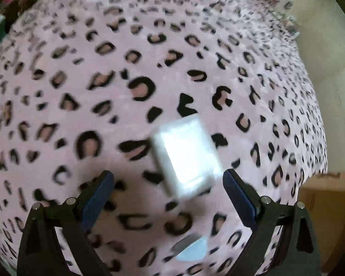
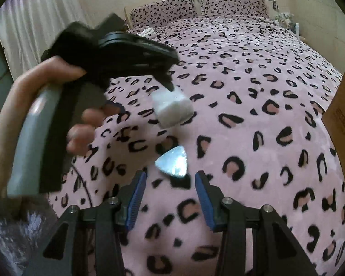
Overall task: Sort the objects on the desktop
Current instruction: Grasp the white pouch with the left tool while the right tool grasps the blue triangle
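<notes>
A small white box (image 1: 186,156) lies on the pink leopard-print bedspread (image 1: 103,80), blurred in the left wrist view. My left gripper (image 1: 168,176) points steeply down over it, open wide, with the box just ahead of its fingertips and touching neither pad. Nearer the camera lies a pale blue rounded triangle (image 1: 191,249). In the right wrist view a hand holds the left gripper (image 2: 169,85) with its tip over the white box (image 2: 172,108). My right gripper (image 2: 170,177) is open, and the pale blue triangle (image 2: 173,162) rests on the bedspread (image 2: 253,115) just beyond its blue pads.
A cardboard box (image 2: 342,105) stands at the bed's right edge, also at the lower right of the left wrist view (image 1: 326,195). Two matching pillows (image 2: 195,4) sit at the head of the bed. A pale curtain (image 2: 34,11) hangs at the left. A thin dark cable (image 2: 85,184) crosses the bedspread.
</notes>
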